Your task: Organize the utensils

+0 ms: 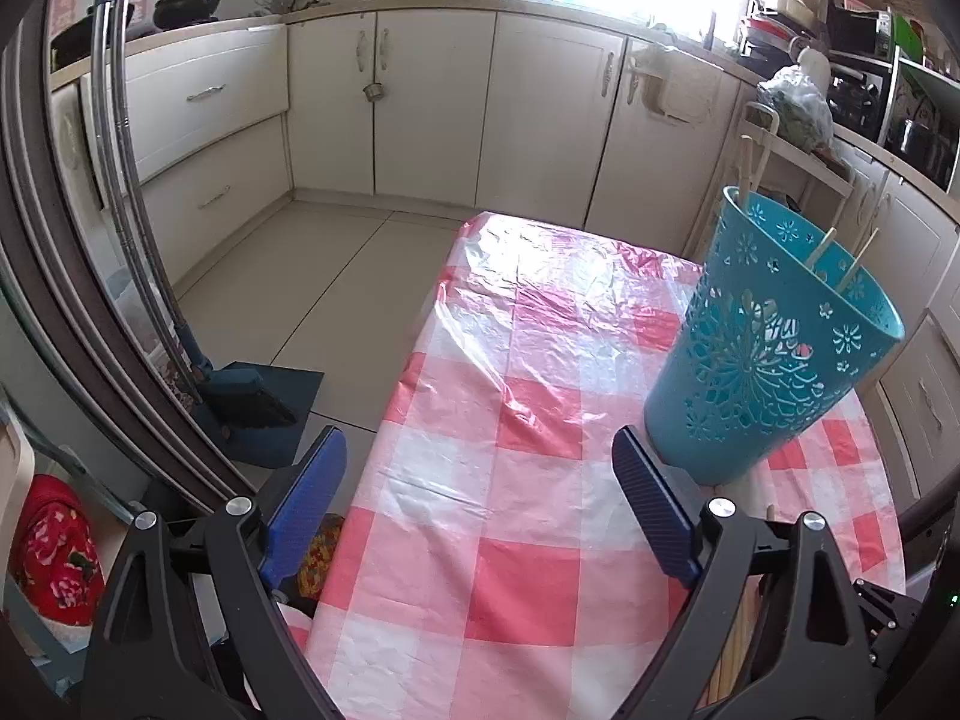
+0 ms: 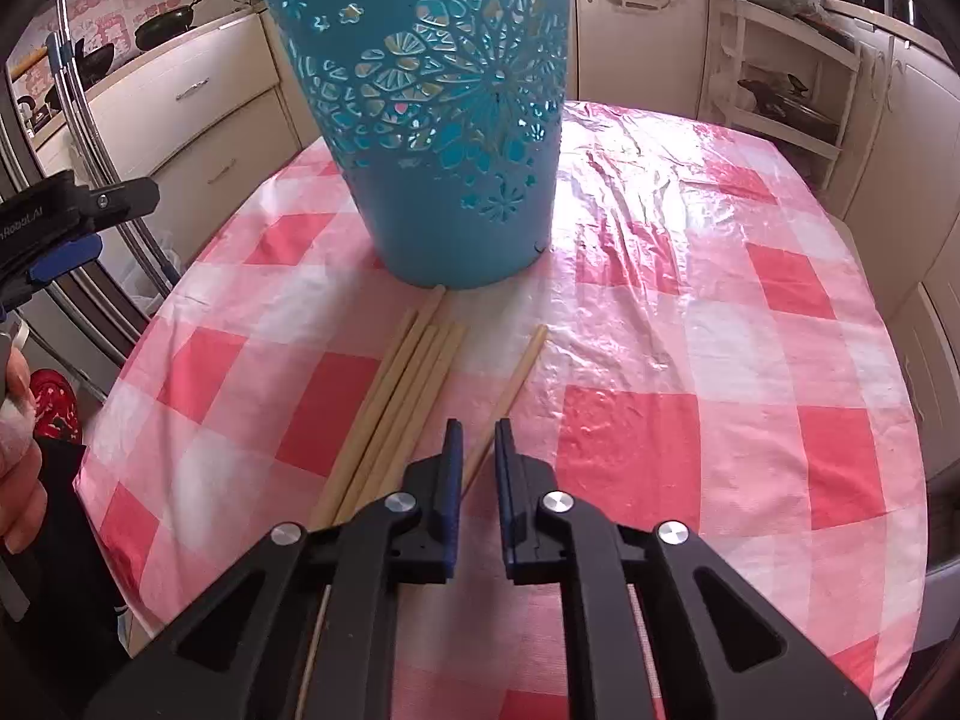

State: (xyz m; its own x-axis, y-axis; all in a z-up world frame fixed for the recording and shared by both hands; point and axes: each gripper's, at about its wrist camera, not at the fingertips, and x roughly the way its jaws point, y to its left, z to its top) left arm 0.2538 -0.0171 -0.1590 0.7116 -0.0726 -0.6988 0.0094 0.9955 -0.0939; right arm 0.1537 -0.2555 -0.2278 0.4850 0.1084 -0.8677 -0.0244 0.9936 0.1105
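Right claw (image 2: 478,429) tilted steeply down, clamped on single chopstick (image 2: 517,376); left claw (image 1: 480,450) apart, level-ish.

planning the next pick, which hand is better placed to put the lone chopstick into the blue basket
Right. Its claw straddles the lone chopstick just before the blue basket. The left claw stands wide open over bare tablecloth, nothing between its fingers.

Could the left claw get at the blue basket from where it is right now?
Probably yes. The left claw is wide open, the blue basket stands just ahead on its right side, and only bare checked tablecloth lies between them.
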